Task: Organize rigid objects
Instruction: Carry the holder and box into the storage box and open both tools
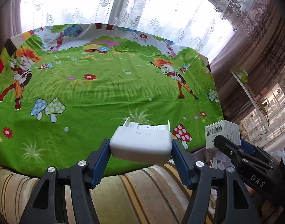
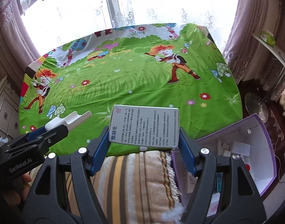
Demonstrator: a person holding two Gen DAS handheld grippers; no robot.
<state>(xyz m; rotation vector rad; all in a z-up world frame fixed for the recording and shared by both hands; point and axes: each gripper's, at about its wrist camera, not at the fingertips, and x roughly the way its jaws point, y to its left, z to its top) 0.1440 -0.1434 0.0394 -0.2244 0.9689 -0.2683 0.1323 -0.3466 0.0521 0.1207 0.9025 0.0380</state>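
Left gripper clamped on white plastic holder, right gripper clamped on white printed box, both above near edge of cartoon-cloth surface, purple box at right

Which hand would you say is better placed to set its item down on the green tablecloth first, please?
Probably the left. The left gripper holds the white holder already out over the green tablecloth. The right gripper grips the white box at the cloth's near edge, above the striped cushion.
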